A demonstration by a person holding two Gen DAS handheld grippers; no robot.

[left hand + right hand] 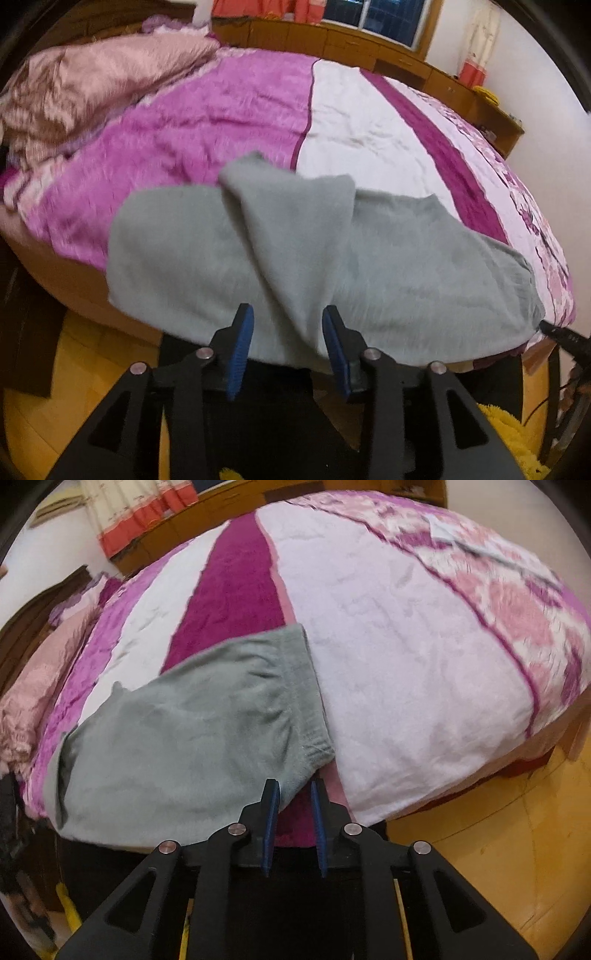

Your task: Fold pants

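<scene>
Roughly mid-task. Nearest: left gripper [288, 317] fingers parted fairly wide, gripping nothing, a ridge of fabric passing between them without pad contact. Right gripper [293, 794] fingers only narrowly apart, also empty, waistband corner just beside the left pad. Further out: grey pants [258, 258] spread across the near edge of the bed [207, 122], slightly overhanging it, elastic waistband [306, 701] toward the right end. One flap already laid over the middle, so a first fold looks done; lengthwise folds and flattening of that ridge probably left. Beyond: pink blanket [85, 96] bunched at the far left. No containers in view.
</scene>
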